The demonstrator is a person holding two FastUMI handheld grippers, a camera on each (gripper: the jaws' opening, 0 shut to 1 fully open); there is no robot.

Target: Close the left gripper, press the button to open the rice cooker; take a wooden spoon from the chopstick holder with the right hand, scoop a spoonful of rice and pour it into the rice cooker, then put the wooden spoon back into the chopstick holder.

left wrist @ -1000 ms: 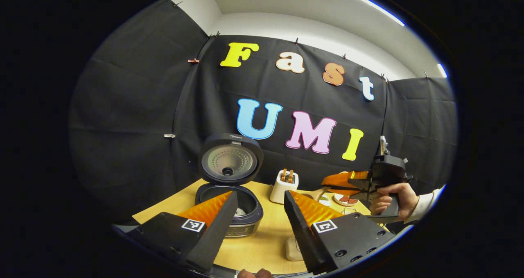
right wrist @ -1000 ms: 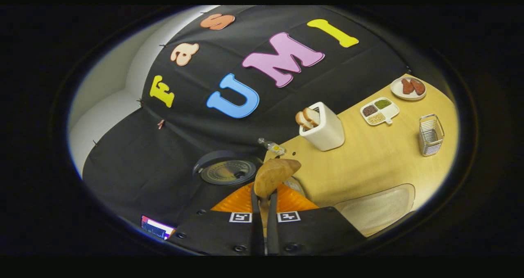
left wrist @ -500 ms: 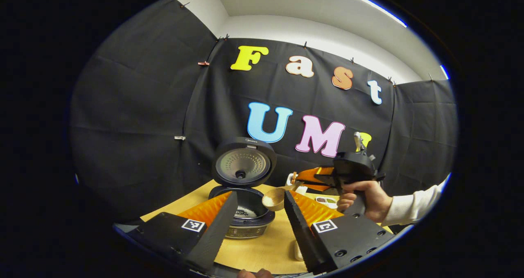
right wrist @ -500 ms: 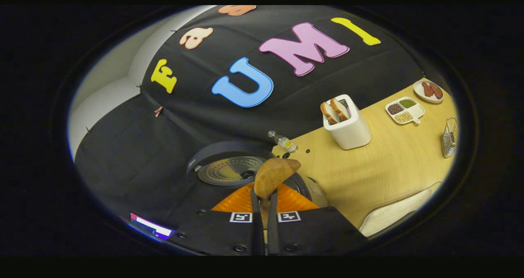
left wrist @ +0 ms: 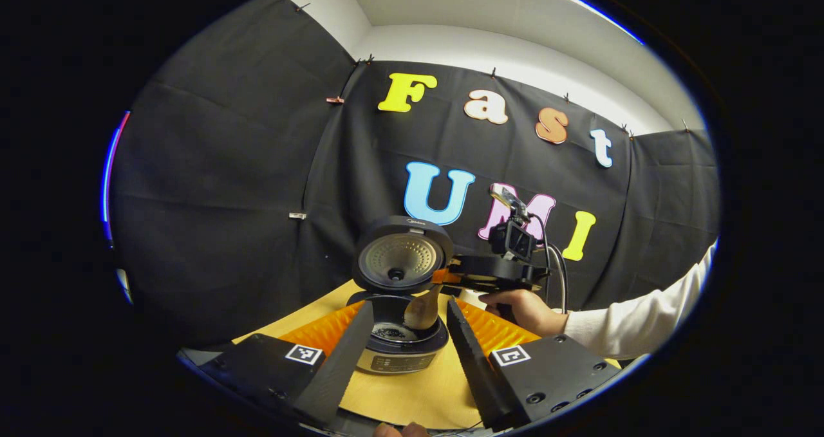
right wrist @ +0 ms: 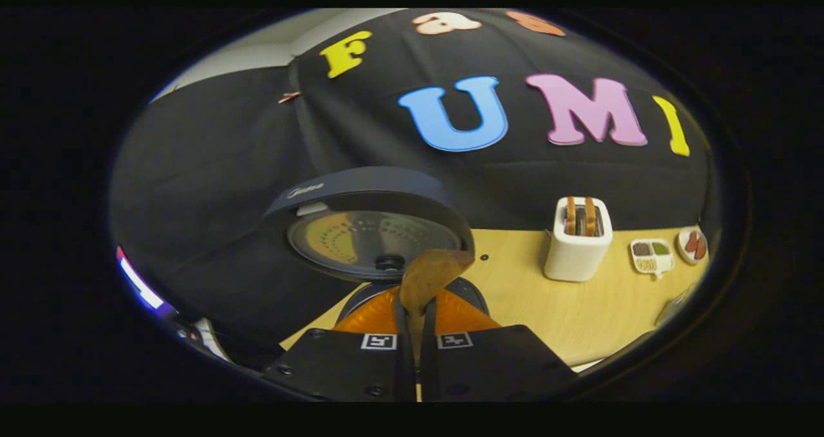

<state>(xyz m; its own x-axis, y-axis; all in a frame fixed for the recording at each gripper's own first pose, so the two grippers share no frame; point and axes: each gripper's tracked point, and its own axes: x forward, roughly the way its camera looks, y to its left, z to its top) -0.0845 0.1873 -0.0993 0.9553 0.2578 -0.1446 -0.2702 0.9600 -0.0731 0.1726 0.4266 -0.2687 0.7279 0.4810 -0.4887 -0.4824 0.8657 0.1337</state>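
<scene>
The dark rice cooker (left wrist: 399, 350) stands open on the wooden table, its lid (left wrist: 399, 263) upright behind the pot. My left gripper (left wrist: 410, 308) is open in front of it, one finger on each side of the pot, holding nothing. A hand holds my right gripper (left wrist: 445, 276) level above the pot from the right. That gripper (right wrist: 412, 309) is shut on the handle of the wooden spoon (right wrist: 434, 273). The spoon (left wrist: 421, 309) tips bowl-down over the pot's mouth. In the right gripper view the lid (right wrist: 373, 228) rises just behind the spoon.
A white toaster (right wrist: 578, 249) holding two slices of bread stands to the right on the table (right wrist: 547, 308). Past it are a divided dish (right wrist: 651, 255) and a small plate (right wrist: 694, 244). A white sleeve (left wrist: 637, 324) reaches in from the right.
My right gripper has swung left with the spoon, from beside the toaster to over the open pot, and the spoon now tips downward. My left gripper has stayed open.
</scene>
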